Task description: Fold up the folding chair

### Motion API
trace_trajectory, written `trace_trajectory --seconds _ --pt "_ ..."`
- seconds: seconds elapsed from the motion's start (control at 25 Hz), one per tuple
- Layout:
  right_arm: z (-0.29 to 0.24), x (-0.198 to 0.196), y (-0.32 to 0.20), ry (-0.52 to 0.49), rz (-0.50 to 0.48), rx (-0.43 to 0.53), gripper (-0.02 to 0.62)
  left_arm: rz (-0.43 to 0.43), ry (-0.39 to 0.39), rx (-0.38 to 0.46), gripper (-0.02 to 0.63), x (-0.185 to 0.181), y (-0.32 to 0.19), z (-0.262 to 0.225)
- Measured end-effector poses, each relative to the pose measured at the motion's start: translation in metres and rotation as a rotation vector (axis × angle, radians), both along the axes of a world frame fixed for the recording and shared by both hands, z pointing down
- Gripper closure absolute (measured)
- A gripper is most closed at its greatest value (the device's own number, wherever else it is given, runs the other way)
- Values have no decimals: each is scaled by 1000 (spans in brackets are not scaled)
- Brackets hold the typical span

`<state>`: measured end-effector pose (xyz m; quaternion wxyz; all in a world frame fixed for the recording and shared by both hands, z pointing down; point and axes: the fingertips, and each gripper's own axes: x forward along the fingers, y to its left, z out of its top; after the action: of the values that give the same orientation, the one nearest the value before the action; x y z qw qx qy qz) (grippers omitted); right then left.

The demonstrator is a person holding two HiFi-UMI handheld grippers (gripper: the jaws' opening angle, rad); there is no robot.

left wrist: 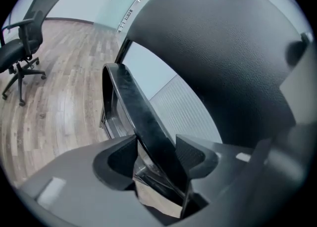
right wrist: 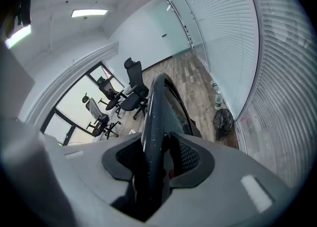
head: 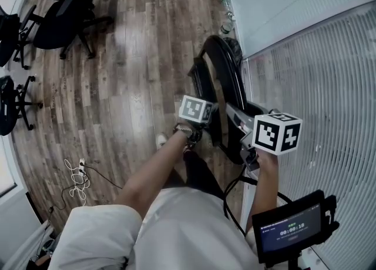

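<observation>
The black folding chair [head: 220,63] stands close to the glass wall, its curved frame running away from me. In the left gripper view a glossy black frame tube [left wrist: 133,102] slants up to the left between the pads, with the dark padded seat [left wrist: 223,58] filling the upper right. My left gripper [left wrist: 157,159] [head: 210,116] is shut on that tube. In the right gripper view another black frame tube [right wrist: 157,107] rises straight up through the jaws, and my right gripper [right wrist: 156,159] [head: 235,116] is shut on it. The two grippers sit side by side on the chair's near end.
Blinds behind a glass wall [head: 329,75] run along the right, right next to the chair. Bottles [head: 226,13] and a black bag [right wrist: 223,119] lie by the wall beyond it. Wheeled office chairs [head: 64,10] stand far left; a white cable [head: 76,180] lies on the wooden floor.
</observation>
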<state>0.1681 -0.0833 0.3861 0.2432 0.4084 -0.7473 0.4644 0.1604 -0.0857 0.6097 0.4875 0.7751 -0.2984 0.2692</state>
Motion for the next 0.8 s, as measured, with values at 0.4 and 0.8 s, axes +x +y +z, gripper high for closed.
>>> trace_trajectory --seconds 0.4,0.8 --pt "5 10 -2 63 -23 12 486 -7 36 23 373 3 5 -10" --pt "5 10 -10 84 -33 13 491 -11 17 28 397 -1 0 -10"
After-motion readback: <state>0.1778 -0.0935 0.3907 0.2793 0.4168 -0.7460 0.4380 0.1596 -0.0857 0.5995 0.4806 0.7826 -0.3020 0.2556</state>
